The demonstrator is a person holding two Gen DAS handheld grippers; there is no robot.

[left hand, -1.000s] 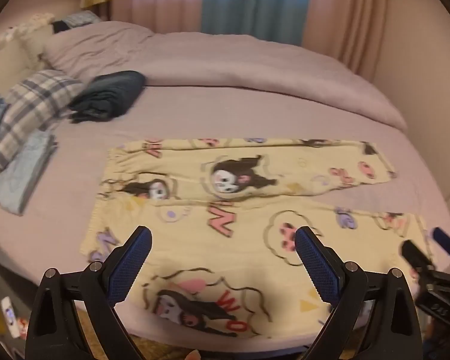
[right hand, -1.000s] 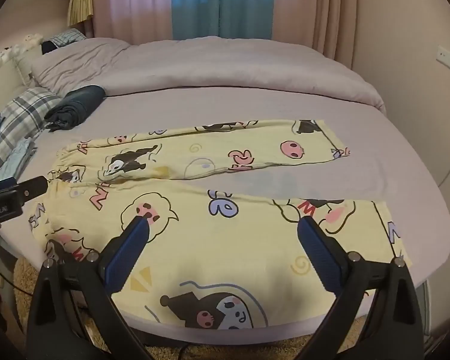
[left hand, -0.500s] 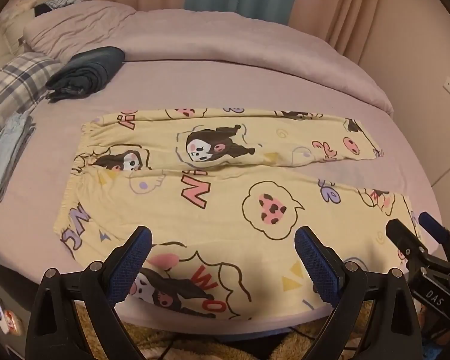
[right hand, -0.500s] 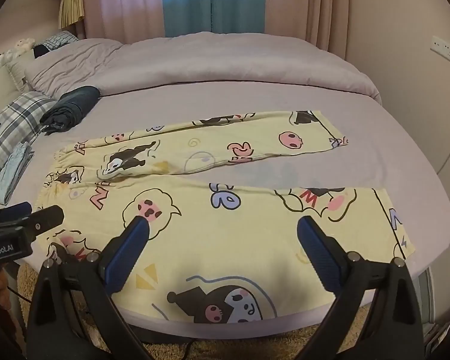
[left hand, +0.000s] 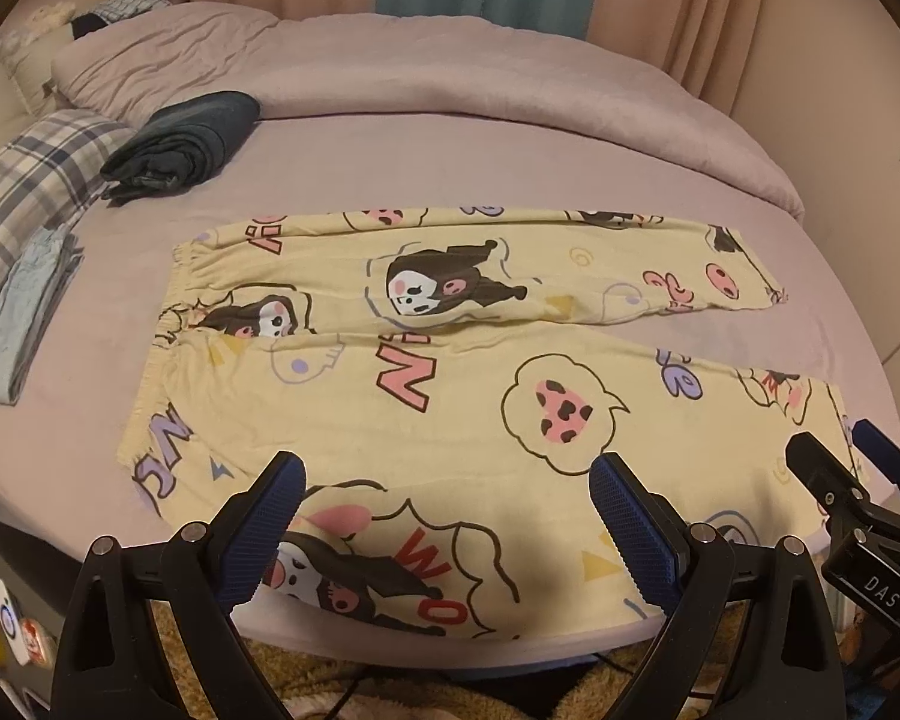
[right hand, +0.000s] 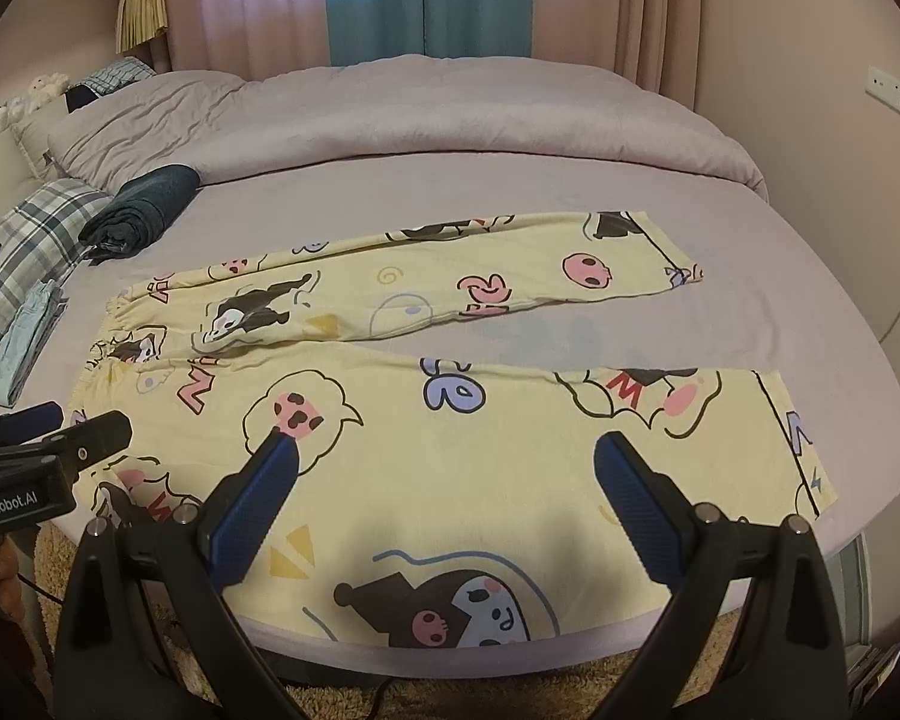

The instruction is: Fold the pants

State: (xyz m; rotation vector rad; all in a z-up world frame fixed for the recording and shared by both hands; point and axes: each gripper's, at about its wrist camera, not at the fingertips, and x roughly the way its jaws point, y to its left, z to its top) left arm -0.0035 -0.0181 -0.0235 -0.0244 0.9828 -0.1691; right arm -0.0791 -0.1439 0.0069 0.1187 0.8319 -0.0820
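- Since half a second back: left view drawn slightly nearer and lower over the pants [left hand: 450, 372], right view nearly unchanged; cloth itself lying just as before.
- Yellow cartoon-print pants spread flat on the lilac bed [left hand: 510, 150], waistband toward the left, both legs running right, far leg angled away from the near one with a wedge of sheet showing between the cuffs.
- Near leg reaching the front edge of the mattress.
- Left tongs [left hand: 447, 483] released, blue pads wide apart, hovering above the near leg close to the waistband end, gripping nothing.
- Right tongs [right hand: 447, 468] likewise released, pads spread, poised over the near leg toward the cuff end, not touching cloth.
- Rolled dark garment [left hand: 180, 144] lying well apart beyond the waistband, beside a plaid cloth [left hand: 36, 180] and a folded pale blue piece [left hand: 18, 312].
- Pink and teal curtains [right hand: 378, 0] behind the bed.
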